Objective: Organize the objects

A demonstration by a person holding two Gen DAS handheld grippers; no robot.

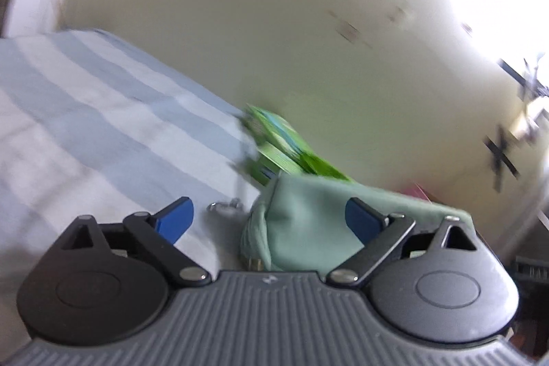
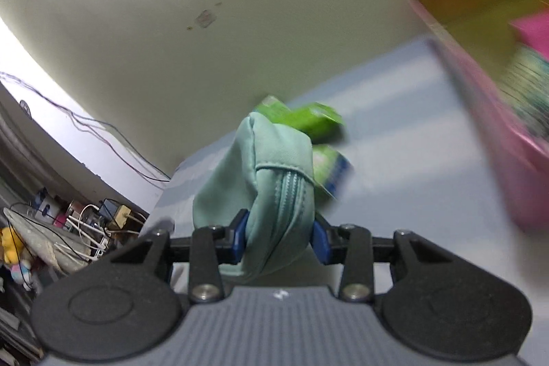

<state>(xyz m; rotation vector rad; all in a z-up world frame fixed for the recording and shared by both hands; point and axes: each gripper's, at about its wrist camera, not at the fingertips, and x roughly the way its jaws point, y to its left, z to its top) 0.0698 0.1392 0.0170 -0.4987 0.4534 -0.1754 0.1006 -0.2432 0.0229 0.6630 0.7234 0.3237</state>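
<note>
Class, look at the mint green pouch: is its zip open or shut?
Shut, as far as shown. The zip on the pouch runs closed between the right gripper's pads; its far end is hidden.

Open left tongs (image 1: 269, 218) face mint pouch (image 1: 308, 222) (blurred).

The print on the bright green cardboard boxes (image 1: 281, 143) is smeared by blur and cannot be read; their lower parts are hidden behind the mint-green zippered fabric pouch (image 2: 260, 174). The pink rectangular plastic basket (image 2: 487, 126) is cut off by the right edge, its contents blurred beyond telling.
</note>
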